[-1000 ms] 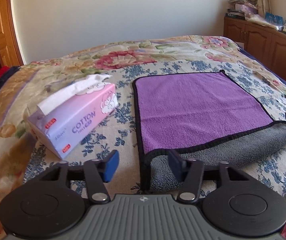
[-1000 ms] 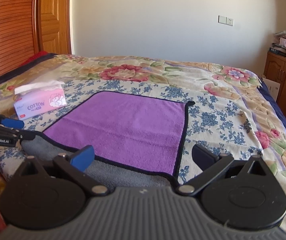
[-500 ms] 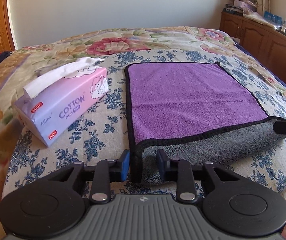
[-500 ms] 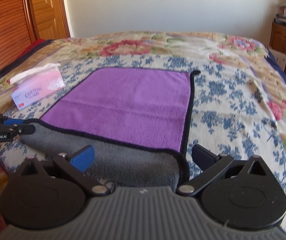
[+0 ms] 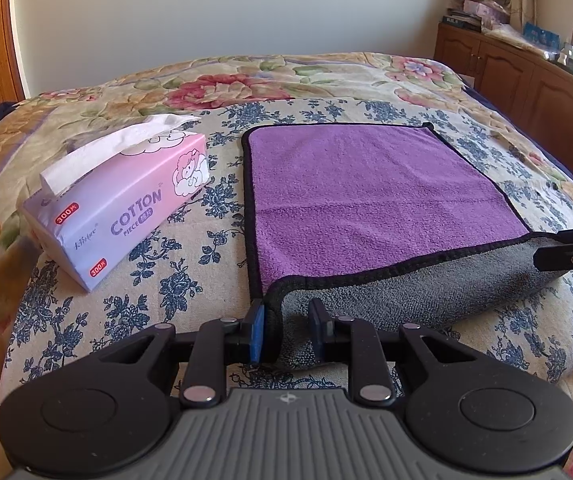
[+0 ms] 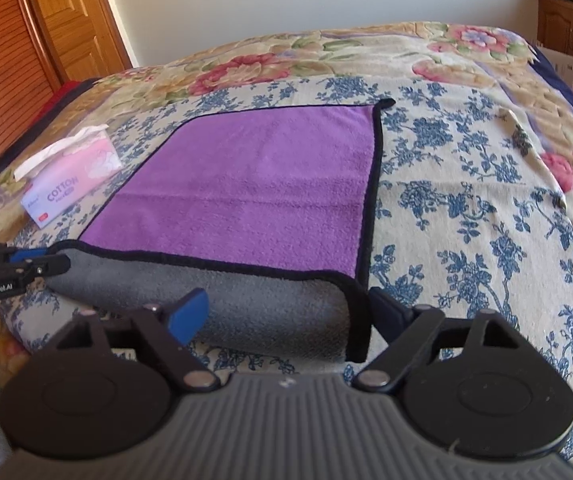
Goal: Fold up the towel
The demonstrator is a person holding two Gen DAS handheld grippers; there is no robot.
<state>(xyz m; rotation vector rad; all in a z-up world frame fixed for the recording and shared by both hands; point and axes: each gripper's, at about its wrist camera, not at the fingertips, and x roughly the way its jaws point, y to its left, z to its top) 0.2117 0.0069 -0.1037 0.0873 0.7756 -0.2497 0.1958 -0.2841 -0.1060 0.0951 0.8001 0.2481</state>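
A purple towel (image 5: 366, 196) with a black hem and grey underside lies flat on the bed; its near edge is rolled over, grey side up (image 5: 406, 292). It also shows in the right wrist view (image 6: 254, 184). My left gripper (image 5: 286, 326) is closed on the towel's near left corner. My right gripper (image 6: 286, 312) is open, its fingers straddling the near right corner of the towel without pinching it. The left gripper shows at the left edge of the right wrist view (image 6: 18, 266).
A pink tissue box (image 5: 122, 204) lies left of the towel on the floral bedspread (image 5: 190, 264). Wooden cabinets (image 5: 526, 80) stand along the right of the bed. A wooden door (image 6: 70, 16) stands at the far left.
My left gripper has moved in and closed from wide open onto the towel's near left corner. My right gripper has moved forward over the near right corner and stays open.
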